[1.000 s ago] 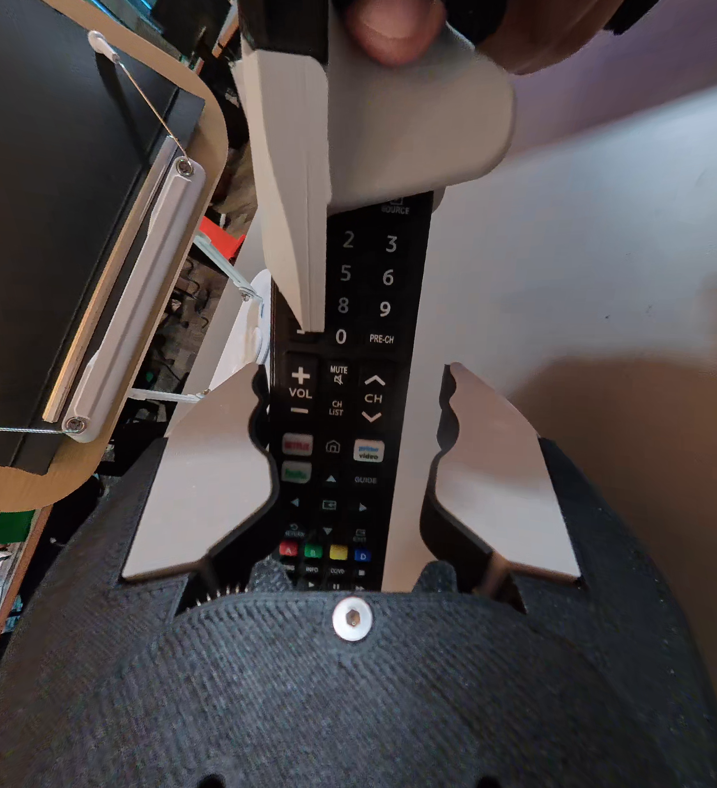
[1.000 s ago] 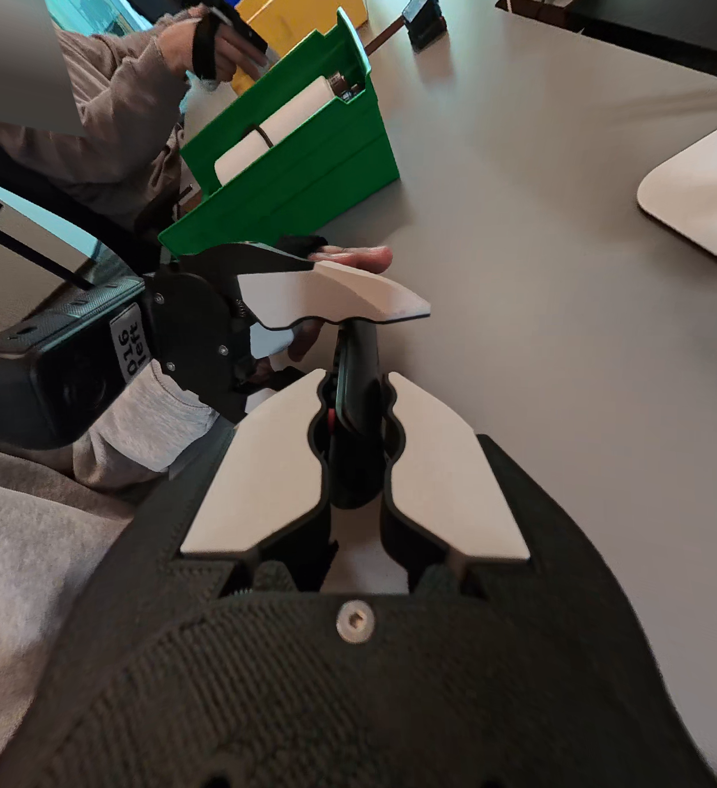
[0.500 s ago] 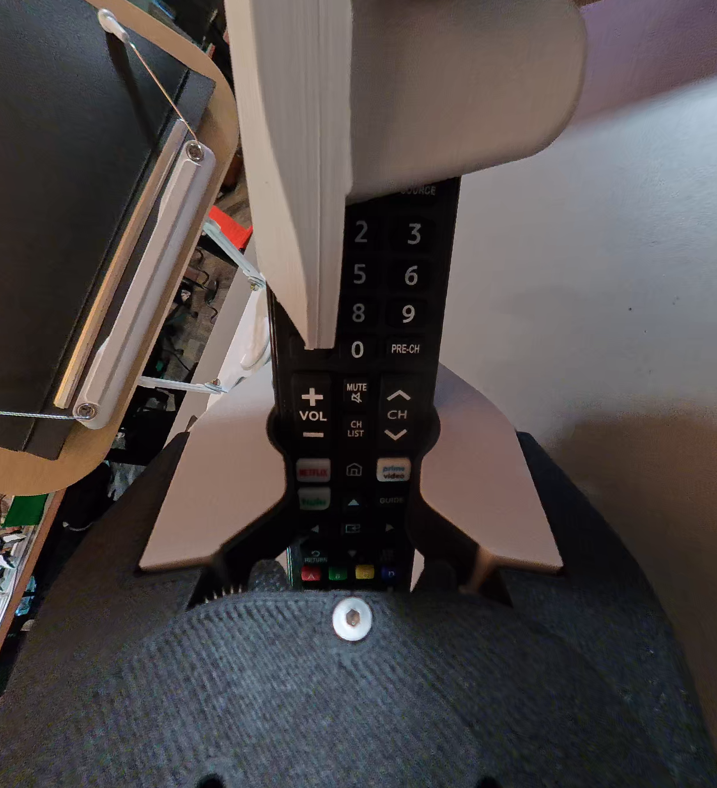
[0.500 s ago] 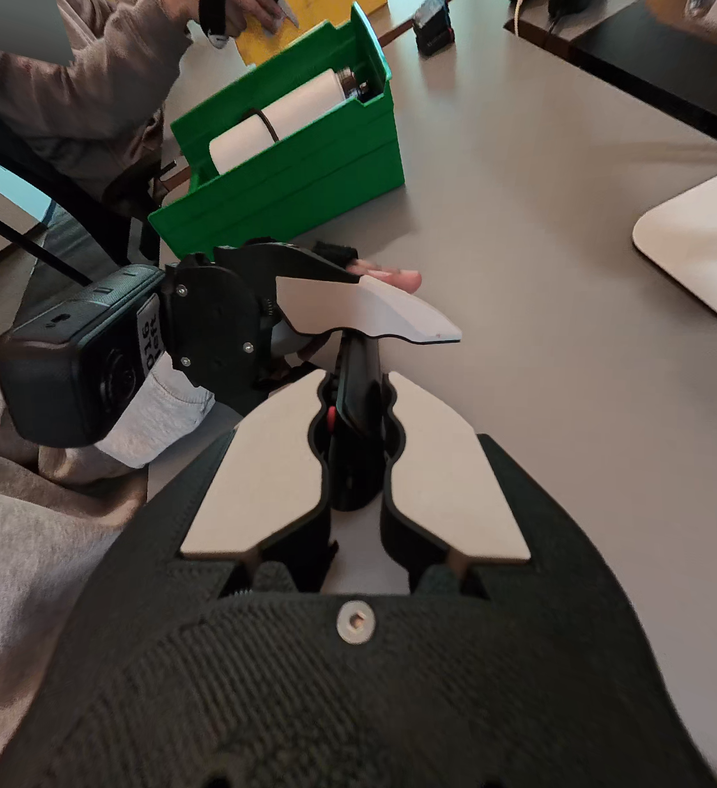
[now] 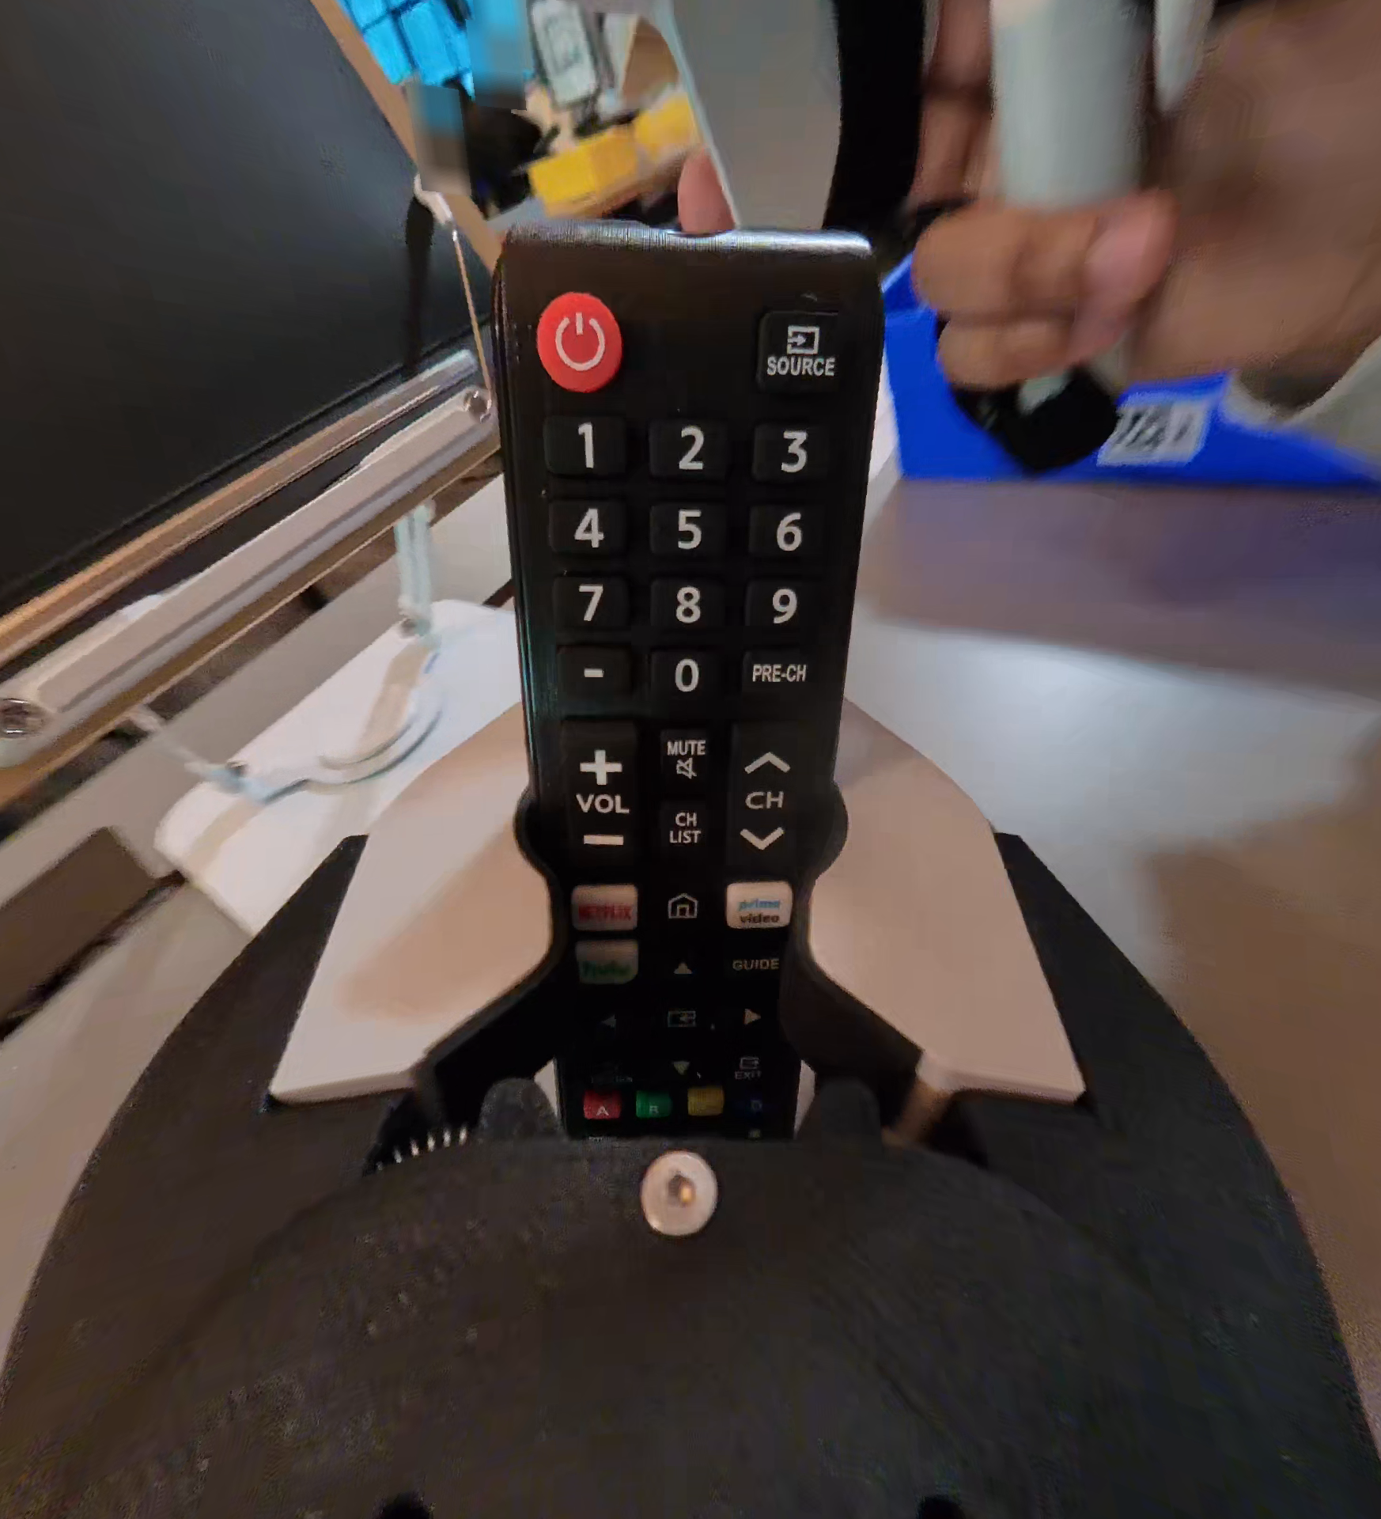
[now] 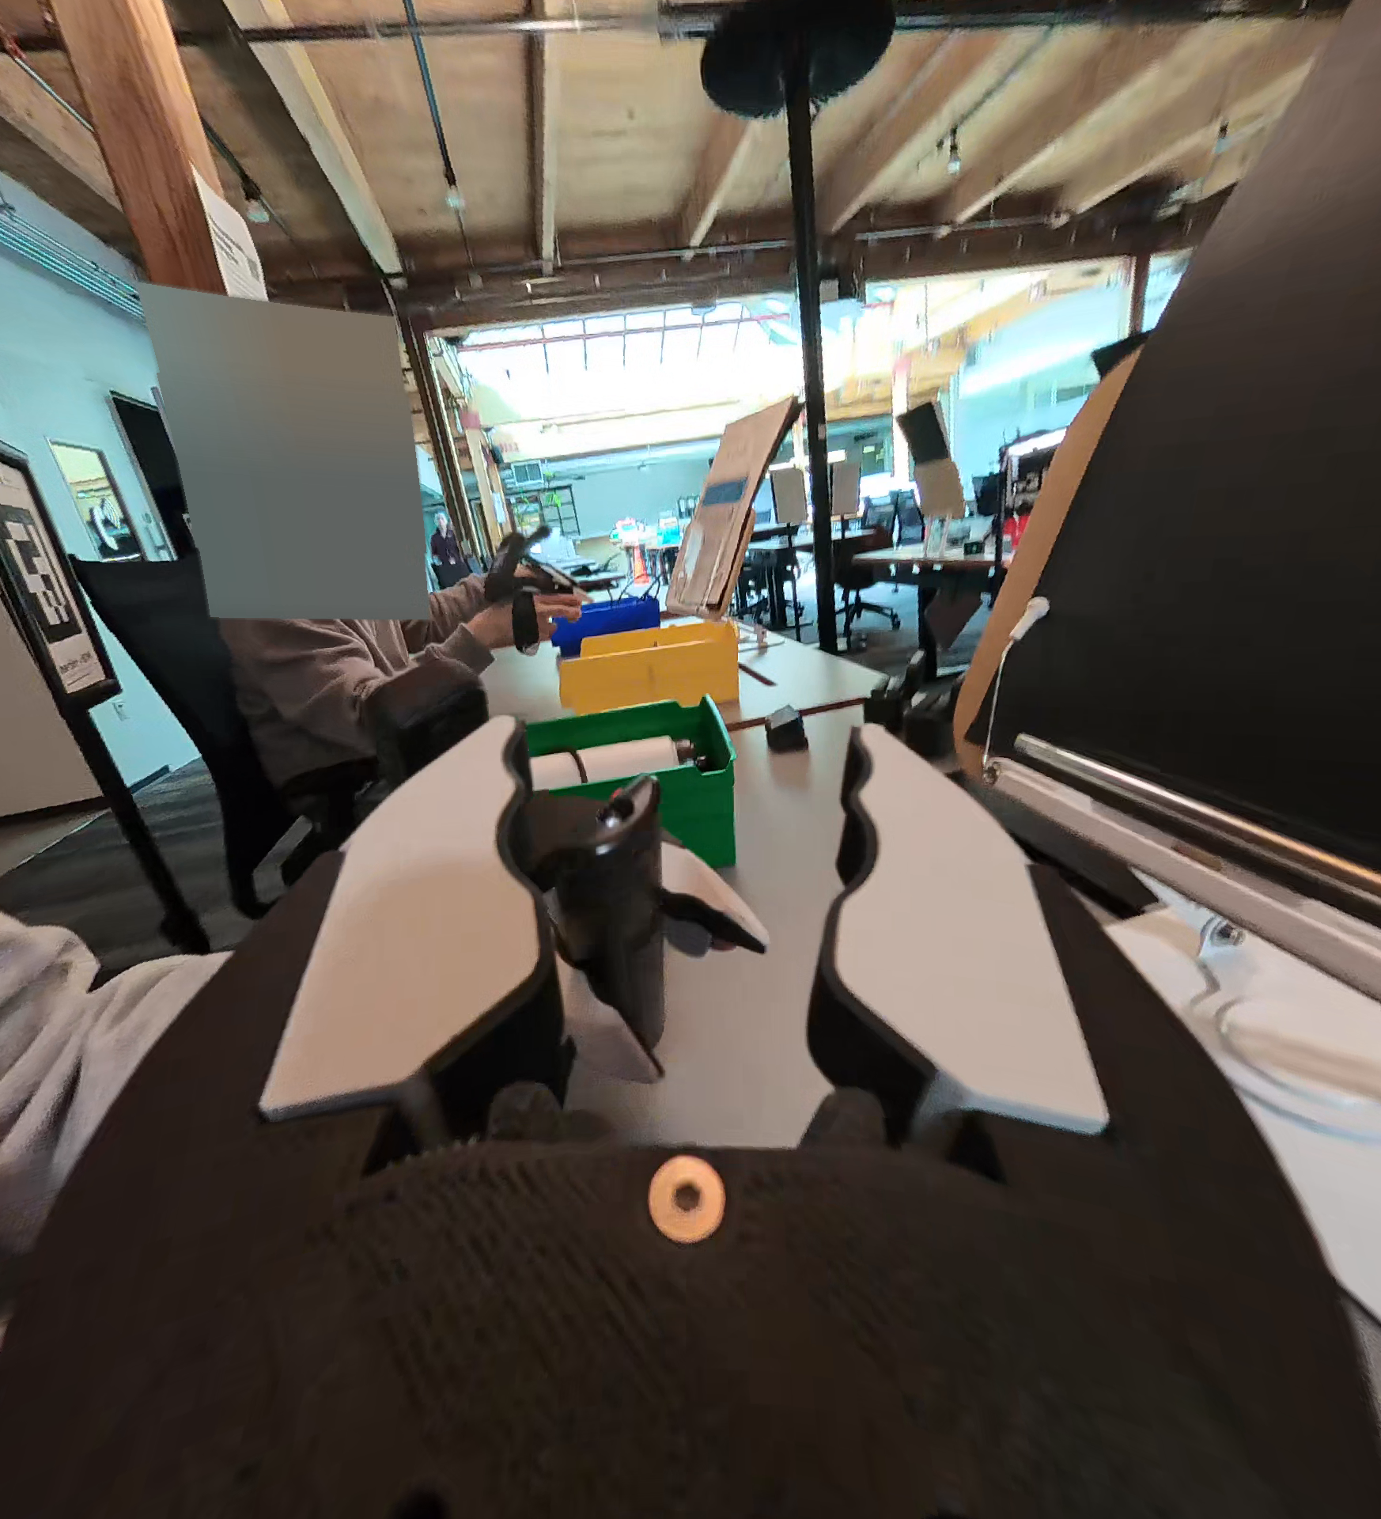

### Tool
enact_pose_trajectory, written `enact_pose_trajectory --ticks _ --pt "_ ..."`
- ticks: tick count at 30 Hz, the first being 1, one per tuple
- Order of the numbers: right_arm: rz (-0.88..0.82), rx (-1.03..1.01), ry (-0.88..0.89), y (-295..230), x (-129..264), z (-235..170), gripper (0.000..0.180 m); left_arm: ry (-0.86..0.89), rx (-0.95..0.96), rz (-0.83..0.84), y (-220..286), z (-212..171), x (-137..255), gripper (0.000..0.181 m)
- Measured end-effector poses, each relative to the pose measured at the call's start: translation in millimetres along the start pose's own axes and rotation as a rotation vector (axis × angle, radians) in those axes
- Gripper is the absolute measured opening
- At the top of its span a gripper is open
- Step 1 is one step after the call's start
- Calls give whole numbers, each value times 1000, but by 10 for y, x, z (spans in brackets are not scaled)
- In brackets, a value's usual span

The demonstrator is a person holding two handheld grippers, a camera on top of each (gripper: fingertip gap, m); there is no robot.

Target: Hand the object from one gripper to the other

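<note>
A black TV remote [image 5: 687, 575] with a red power button stands upright between my left gripper's fingers. My left gripper [image 5: 683, 810] is shut on its lower half, around the volume and channel keys. My right gripper [image 6: 683, 740] is open and empty, and its jaws stand wide apart. In the right wrist view the remote [image 6: 613, 904] shows edge-on beyond the open jaws, close to the left finger, with a white finger of the left gripper [image 6: 712, 900] beside it. In the left wrist view a blurred white finger of the right gripper [image 5: 753, 123] and a hand [image 5: 1082, 271] are above and behind the remote's top.
On the grey table [image 6: 786, 789] stand a green bin [image 6: 671, 797] holding a white roll, a yellow bin [image 6: 654, 666] and a blue bin [image 5: 1082, 444]. A dark screen [image 6: 1246, 575] on a white base [image 6: 1328, 1151] is at the right. A seated person [image 6: 326, 682] is at the left.
My left gripper closed on the remote. My right gripper then opened, let go of its top end and drew back and tilted up. The remote's top keys now show.
</note>
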State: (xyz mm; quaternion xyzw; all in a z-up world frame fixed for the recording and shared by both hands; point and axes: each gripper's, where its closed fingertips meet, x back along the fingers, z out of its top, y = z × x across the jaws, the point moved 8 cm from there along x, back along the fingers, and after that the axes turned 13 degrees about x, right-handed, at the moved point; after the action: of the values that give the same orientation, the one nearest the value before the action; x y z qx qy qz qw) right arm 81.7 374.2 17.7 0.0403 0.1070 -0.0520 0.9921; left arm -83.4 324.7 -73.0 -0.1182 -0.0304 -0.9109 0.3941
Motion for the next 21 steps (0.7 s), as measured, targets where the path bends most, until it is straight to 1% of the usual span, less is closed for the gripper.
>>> enact_pose_trajectory --ticks 3,6,10,12,17,21 --pt "18 35 30 -32 -13 -12 83 85 172 -163 3 60 44 62" --pt "68 47 10 -107 -89 -76 91 145 292 -328 46 101 67 61" --pt "139 86 -21 -235 -205 -174 95 168 371 -509 149 133 69 61" --pt "173 74 -44 -286 -255 -219 96 168 387 -582 209 143 64 61" --pt "256 -1 -76 -366 -323 -292 86 148 394 -682 335 149 31 61" --pt "284 -15 -82 -388 -331 -299 75 137 386 -665 367 135 -12 61"
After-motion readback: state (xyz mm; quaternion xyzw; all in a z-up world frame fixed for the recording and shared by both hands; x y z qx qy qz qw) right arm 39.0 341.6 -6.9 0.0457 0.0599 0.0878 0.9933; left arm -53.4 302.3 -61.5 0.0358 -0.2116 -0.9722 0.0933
